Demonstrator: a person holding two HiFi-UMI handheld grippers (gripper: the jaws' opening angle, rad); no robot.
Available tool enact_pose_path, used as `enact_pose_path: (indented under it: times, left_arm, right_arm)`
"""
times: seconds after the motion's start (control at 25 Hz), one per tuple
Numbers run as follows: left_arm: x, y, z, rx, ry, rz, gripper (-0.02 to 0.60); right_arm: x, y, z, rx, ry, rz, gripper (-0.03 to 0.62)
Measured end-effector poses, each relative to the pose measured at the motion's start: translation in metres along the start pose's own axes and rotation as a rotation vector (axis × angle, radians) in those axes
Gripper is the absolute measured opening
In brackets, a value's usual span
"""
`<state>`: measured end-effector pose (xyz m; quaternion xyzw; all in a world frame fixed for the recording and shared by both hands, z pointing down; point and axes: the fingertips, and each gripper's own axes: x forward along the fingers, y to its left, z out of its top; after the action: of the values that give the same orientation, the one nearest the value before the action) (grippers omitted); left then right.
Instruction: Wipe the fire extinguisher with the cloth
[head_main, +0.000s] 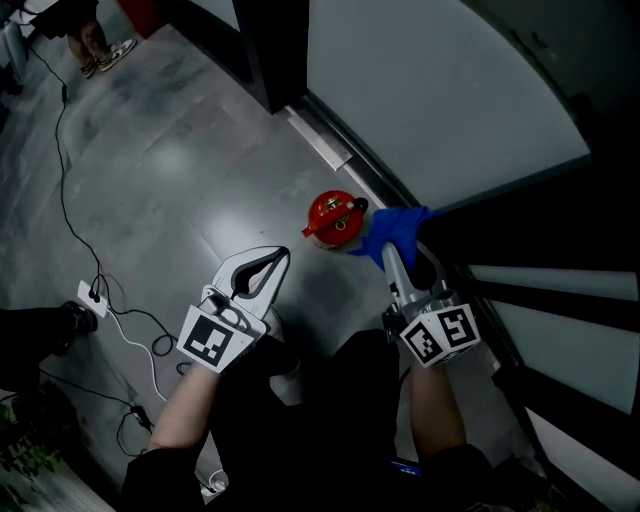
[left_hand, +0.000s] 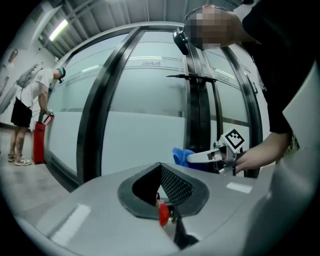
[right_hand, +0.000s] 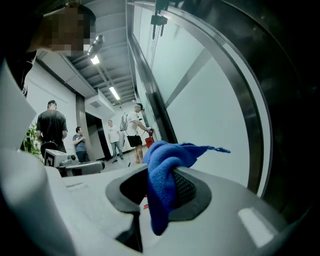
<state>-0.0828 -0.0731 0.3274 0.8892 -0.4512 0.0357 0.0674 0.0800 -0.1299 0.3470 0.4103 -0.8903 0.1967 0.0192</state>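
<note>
A red fire extinguisher stands on the grey floor by the foot of the glass wall. In the head view my right gripper is shut on a blue cloth, which hangs just right of the extinguisher's top, touching or nearly so. The cloth is pinched between the jaws and drapes down in the right gripper view. My left gripper is shut on nothing, a short way left of the extinguisher. Through its jaws a bit of the red extinguisher shows, with the cloth beyond.
A glass wall with dark frames runs along the right. Cables and a white power strip lie on the floor at the left. A person bends over another red extinguisher far off; several people stand in the hall.
</note>
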Motion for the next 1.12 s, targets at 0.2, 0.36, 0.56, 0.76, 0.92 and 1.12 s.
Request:
enact_pose_path:
  times: [0.2,0.36,0.56,0.76,0.92,1.12]
  left_arm:
    - [0.021,-0.021,-0.096,0.098,0.005,-0.148,0.006]
    - [0.025,-0.025,-0.124,0.050,-0.082,-0.154,0.006]
    - [0.031,-0.024,-0.140,-0.024,-0.092,-0.127,0.006]
    - [0.037,-0.039,-0.121,0.022,-0.110,-0.170,0.006]
    - [0.035,-0.053,-0.135,0.073,-0.060,-0.213,0.006]
    - [0.034,-0.063,-0.148,0.119,-0.004,-0.261,0.006]
  right_arm:
    - [0.025,-0.033,-0.056,-0.045,-0.128,0.044,0.100]
    - [0.041,-0.037,-0.076,-0.105,-0.121,0.058,0.100]
    - [0.058,-0.026,-0.067,-0.168,-0.045,0.080,0.100]
    - [0.097,-0.025,-0.065,-0.161,0.012,0.088,0.100]
    - [0.120,-0.013,-0.086,-0.198,0.130,0.118,0.100]
    - [0.125,0.011,-0.102,-0.165,0.216,0.191,0.100]
